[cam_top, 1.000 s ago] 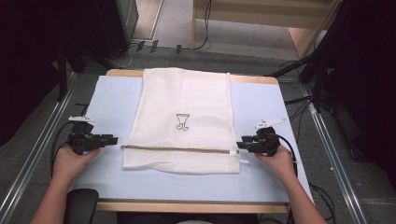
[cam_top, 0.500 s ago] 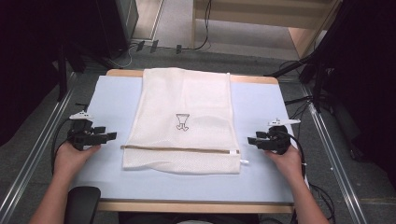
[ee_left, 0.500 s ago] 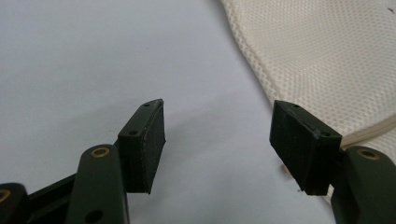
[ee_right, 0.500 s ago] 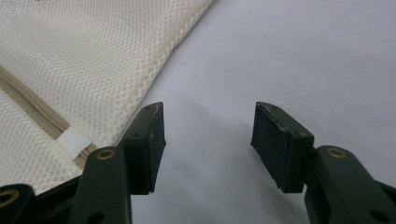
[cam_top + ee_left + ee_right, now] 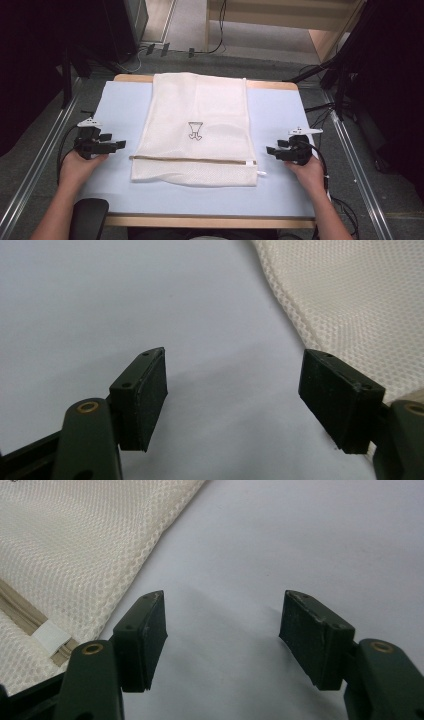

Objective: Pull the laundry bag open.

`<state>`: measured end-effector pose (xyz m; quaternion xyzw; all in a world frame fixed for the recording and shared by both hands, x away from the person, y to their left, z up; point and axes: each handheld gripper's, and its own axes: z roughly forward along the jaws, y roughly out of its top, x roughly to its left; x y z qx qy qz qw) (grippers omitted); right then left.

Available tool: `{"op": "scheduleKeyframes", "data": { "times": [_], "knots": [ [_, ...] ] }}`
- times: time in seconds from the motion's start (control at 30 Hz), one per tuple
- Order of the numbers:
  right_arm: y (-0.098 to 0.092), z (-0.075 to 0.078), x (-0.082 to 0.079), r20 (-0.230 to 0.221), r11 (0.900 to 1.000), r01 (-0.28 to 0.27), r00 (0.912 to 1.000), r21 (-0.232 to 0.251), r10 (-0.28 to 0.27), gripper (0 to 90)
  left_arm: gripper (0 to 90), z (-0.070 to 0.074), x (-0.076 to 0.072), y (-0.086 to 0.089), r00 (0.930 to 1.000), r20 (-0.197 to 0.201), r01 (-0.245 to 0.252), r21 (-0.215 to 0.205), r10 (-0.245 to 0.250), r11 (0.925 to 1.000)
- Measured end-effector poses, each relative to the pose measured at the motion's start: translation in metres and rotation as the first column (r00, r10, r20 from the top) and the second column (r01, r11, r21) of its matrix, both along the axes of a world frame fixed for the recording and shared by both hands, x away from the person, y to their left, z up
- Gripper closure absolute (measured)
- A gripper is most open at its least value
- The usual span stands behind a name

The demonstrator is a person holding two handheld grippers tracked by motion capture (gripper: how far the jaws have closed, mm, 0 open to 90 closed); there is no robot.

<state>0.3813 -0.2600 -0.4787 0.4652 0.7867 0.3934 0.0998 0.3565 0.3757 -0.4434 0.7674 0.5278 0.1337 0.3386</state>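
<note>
A cream mesh bag lies flat along the middle of the pale blue table. It has a small dark logo and a tan zipper across its near end. My left gripper rests left of the bag and is open; its jaws have just been opening, with bare table between them. The mesh bag lies beyond its right jaw. My right gripper sits right of the bag and is open, its jaws also just widened over bare table. The zipper's white end tab shows to its left.
The table's wooden rim runs along the near edge, with metal rails on the floor at both sides. Cables and dark stands lie beyond the far edge. A black chair part sits at the lower left.
Both grippers have drawn outward from the bag's side edges at the zipper line and now stand apart from it. The bag lies still.
</note>
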Motion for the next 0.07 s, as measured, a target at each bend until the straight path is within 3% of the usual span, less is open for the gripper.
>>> {"op": "scheduleKeyframes", "data": {
  "times": [0.07],
  "knots": [
    [0.0009,-0.0009,0.0005,0.009,1.000,-0.005,0.9999,-0.007,0.005,35.4,27.9,-0.0008,0.0006,-0.0002,1.0000,-0.005,-0.002,-0.003,0.002,1.0000]
  ]
}}
